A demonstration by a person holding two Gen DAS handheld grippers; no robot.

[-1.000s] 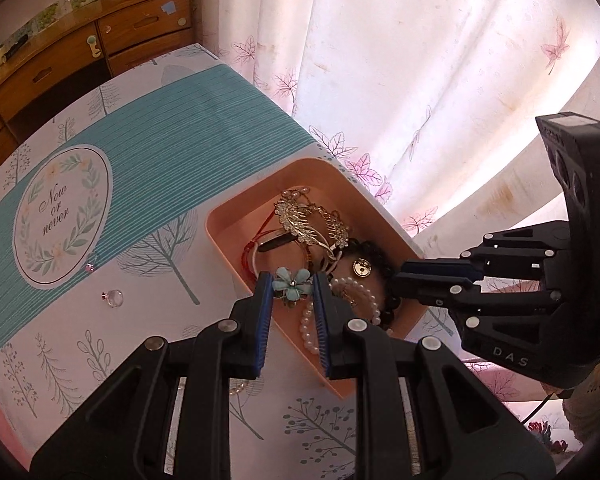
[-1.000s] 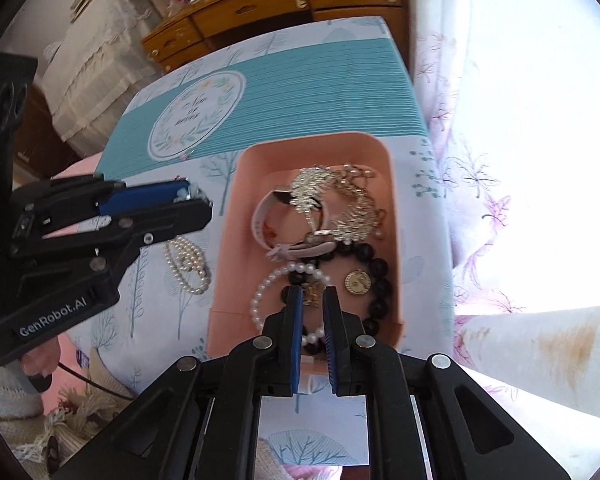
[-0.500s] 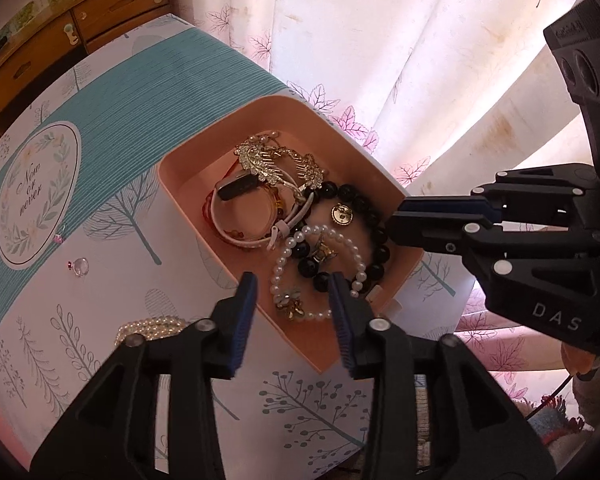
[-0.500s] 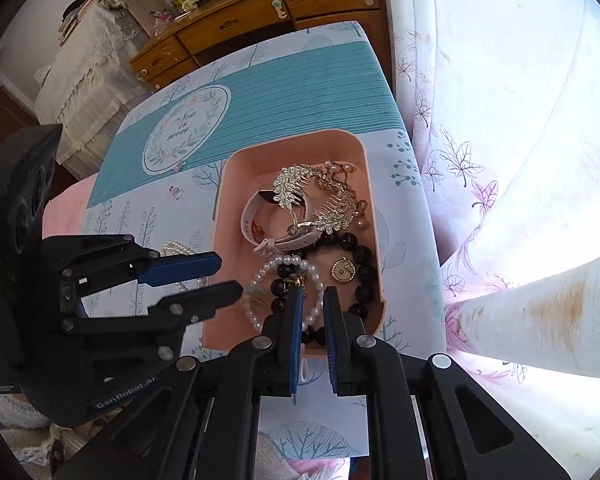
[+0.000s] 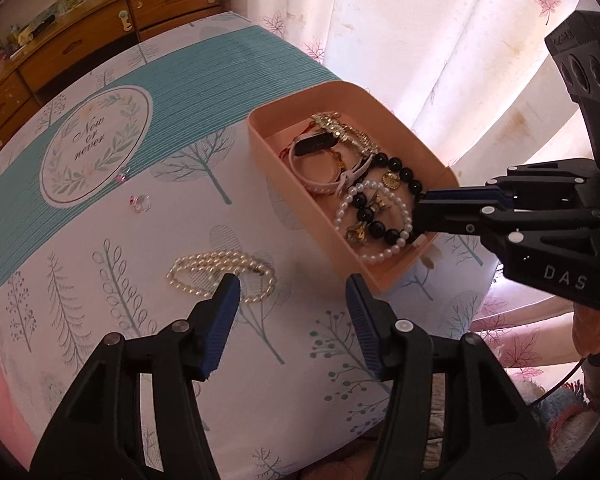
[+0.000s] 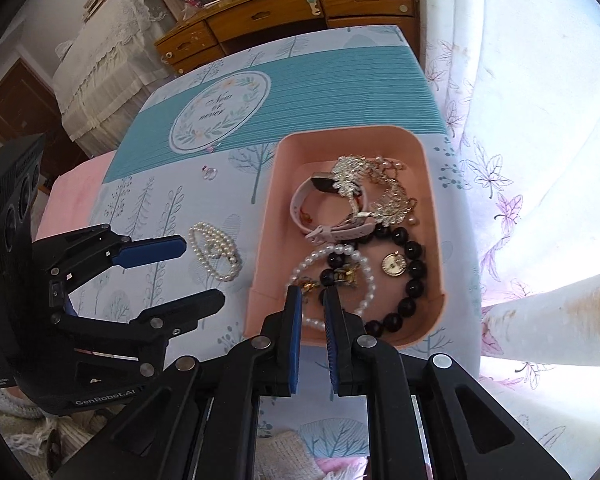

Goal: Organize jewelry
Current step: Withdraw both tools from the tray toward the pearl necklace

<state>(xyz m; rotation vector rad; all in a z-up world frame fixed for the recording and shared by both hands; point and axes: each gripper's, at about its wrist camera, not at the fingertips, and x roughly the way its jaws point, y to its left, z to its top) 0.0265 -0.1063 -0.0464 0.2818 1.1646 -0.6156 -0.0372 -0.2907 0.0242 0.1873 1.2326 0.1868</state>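
The left gripper [image 5: 290, 288] stands with its jaws well apart and nothing between them; they have just been opening, and in the left wrist view the blue pads frame bare tablecloth [image 5: 260, 344], which suggests it is being readied for the next loose piece rather than carrying one. That piece is likely the pearl necklace [image 5: 220, 272], which lies coiled on the cloth at about 11 o'clock from the left gripper's tips, outside the tray and just off its near long wall. The pink tray [image 5: 300, 200] sits toward the curtain side of the table and already holds most of the jewelry: a black bead bracelet [image 6: 414, 272] ringing a small gold pendant [image 6: 394, 265], a white pearl bracelet [image 6: 364, 276] laid over it, a pale watch strap [image 6: 320, 228], and a gold filigree hair comb [image 6: 352, 178] at the tray's 12 o'clock end. The right gripper [image 6: 312, 308] hangs over the tray's near edge with its jaws almost closed, only a narrow slot between the pads; a strand of the pearl bracelet shows through that slot, but whether it is pinched cannot be told from these views. Farther out, at roughly 10 o'clock from the necklace, a small ring [image 5: 140, 202] and a tiny pink stud [image 5: 121, 178] rest on the cloth near the printed wreath, so those too seem left to gather.
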